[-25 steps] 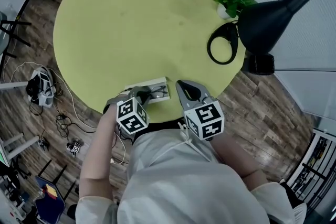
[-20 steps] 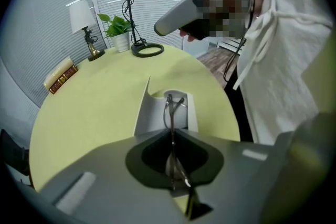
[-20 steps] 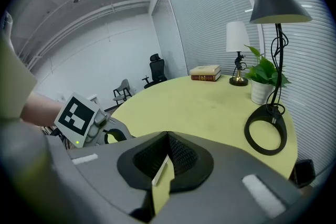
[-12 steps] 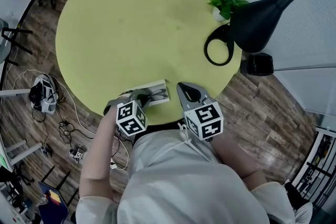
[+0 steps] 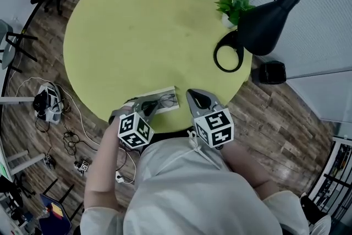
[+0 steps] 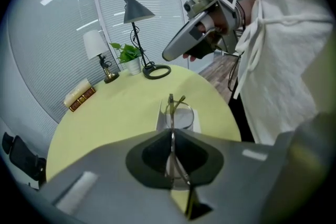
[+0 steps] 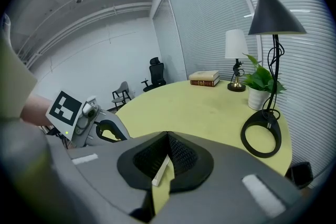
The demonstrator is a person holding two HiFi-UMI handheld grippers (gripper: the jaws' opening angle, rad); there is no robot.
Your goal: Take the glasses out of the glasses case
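evidently to lift them free, the left gripper [image 6: 171, 134] clenches the glasses [image 6: 177, 113] by their thin frame over the white glasses case [image 6: 161, 120], while the right gripper [image 5: 190, 94] hangs closed and empty just beside it.

Glasses [image 6: 179, 114]: I am seeing a thin wire frame with clear lenses, standing on edge over the case [image 5: 164, 97], one temple being pinched by the left gripper [image 6: 171, 132]. Case: white, lying flat and open near the table's [image 5: 137, 25] front edge.
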